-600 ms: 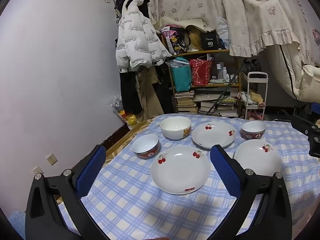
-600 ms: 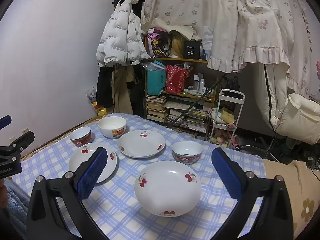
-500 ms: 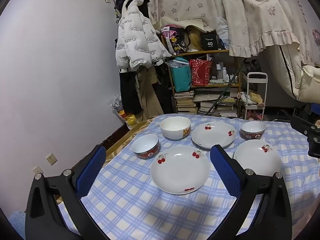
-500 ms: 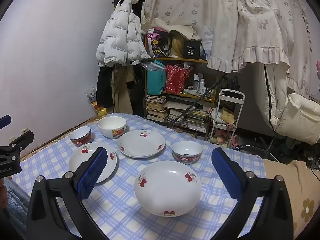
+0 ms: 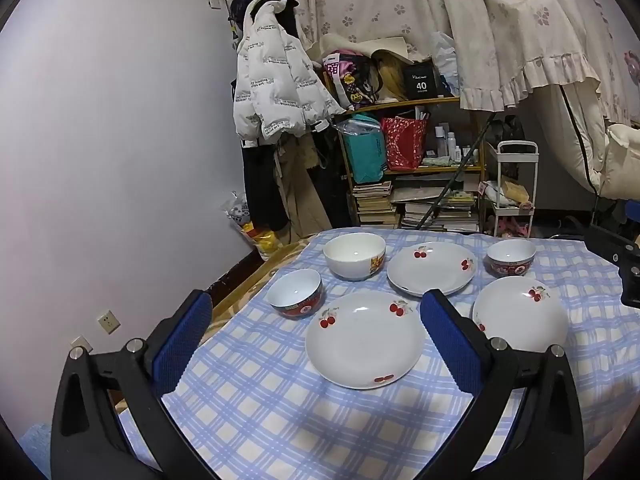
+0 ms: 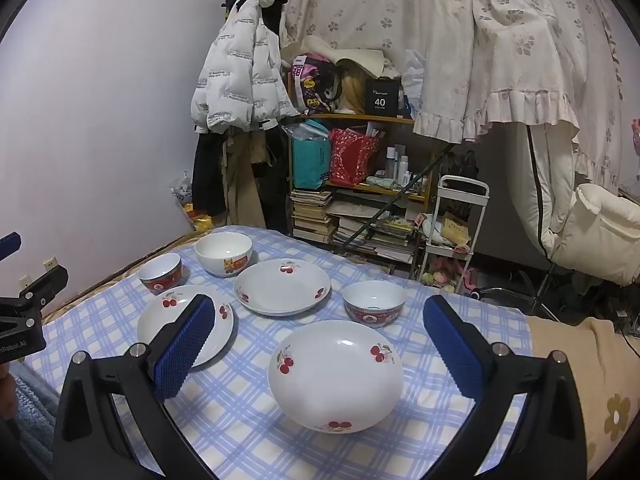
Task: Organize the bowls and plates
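Note:
Three white cherry plates and three bowls sit apart on a blue checked tablecloth [image 5: 280, 420]. In the left wrist view my open, empty left gripper [image 5: 316, 344] hangs above the near plate [image 5: 364, 340]; beyond lie a red-rimmed small bowl [image 5: 295, 295], a white bowl [image 5: 354, 255], a far plate [image 5: 432, 268], another red bowl [image 5: 511, 258] and a right plate [image 5: 520, 316]. In the right wrist view my open, empty right gripper [image 6: 320, 348] hangs above the nearest plate [image 6: 335, 372], with the red bowl [image 6: 374, 304] behind it.
The table's left edge runs along a wall with sockets [image 5: 109, 322]. Behind the table stand a cluttered bookshelf [image 5: 412, 184], a hanging white jacket [image 5: 276, 88] and a white trolley [image 6: 452, 236]. The other gripper's body shows at each view's edge [image 6: 24, 320].
Almost nothing: both grippers stay open and hover in place; the dishes have not moved.

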